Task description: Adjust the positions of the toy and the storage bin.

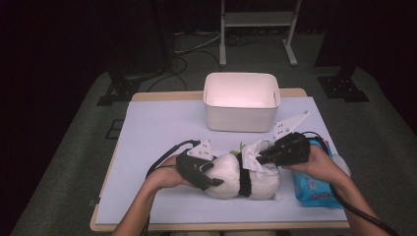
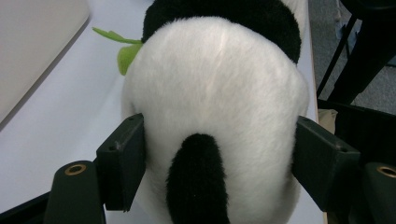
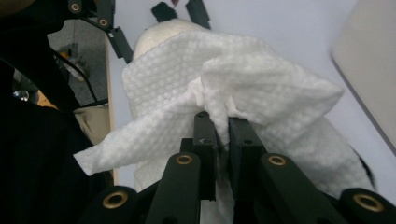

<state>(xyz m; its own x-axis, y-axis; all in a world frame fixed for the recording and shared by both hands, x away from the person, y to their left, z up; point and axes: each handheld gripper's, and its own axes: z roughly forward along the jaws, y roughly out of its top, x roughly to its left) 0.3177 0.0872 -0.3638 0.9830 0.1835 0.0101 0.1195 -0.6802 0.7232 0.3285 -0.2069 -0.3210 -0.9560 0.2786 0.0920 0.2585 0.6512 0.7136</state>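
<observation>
A black-and-white panda plush (image 1: 231, 178) lies on its side on the pale table (image 1: 157, 132), near the front. My left gripper (image 1: 215, 174) grips its rounded white end from the left. In the left gripper view both pads (image 2: 123, 158) press into the panda's (image 2: 215, 88) fur. My right gripper (image 1: 261, 156) is shut on a white textured wipe (image 1: 252, 152) just above the plush. In the right gripper view the wipe (image 3: 233, 84) is bunched between the jaws of the right gripper (image 3: 220, 125) and drapes over the panda (image 3: 152, 35).
A white open bin (image 1: 241, 115) stands at the back middle of the table. A blue pack of wipes (image 1: 312, 189) lies under the person's right wrist. A green leaf (image 2: 123, 51) sticks out from the panda's far side. The table's left half is bare.
</observation>
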